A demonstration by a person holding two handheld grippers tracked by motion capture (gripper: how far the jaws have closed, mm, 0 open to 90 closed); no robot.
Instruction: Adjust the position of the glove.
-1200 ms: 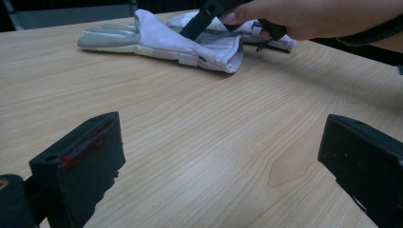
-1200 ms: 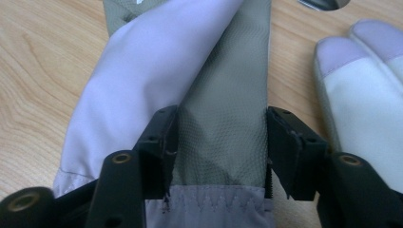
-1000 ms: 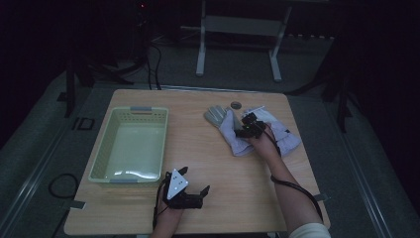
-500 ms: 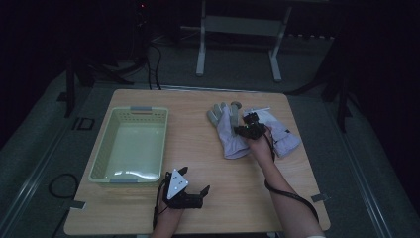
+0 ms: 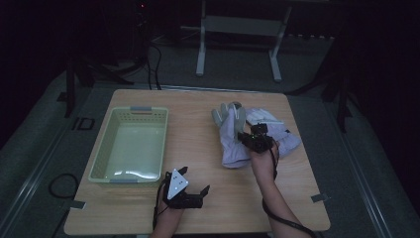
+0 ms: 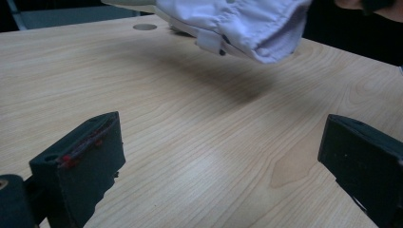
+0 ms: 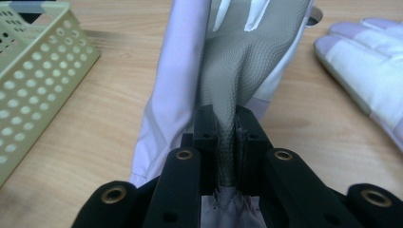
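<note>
Right gripper view shows the right gripper point(image 7: 227, 137), its jaws having just closed, pinching a fold of the grey-palmed glove point(image 7: 237, 57), which has lifted and drifted from the desk's far right toward the basket point(image 5: 130, 146). Its mate, the second glove point(image 5: 277, 131), lies behind; the left gripper point(image 5: 190, 186) waits wide open near the front edge, so a drop into the basket looks next.

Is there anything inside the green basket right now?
No, the high view shows the green basket with a bare floor, while both gloves are on the table's right side.
</note>
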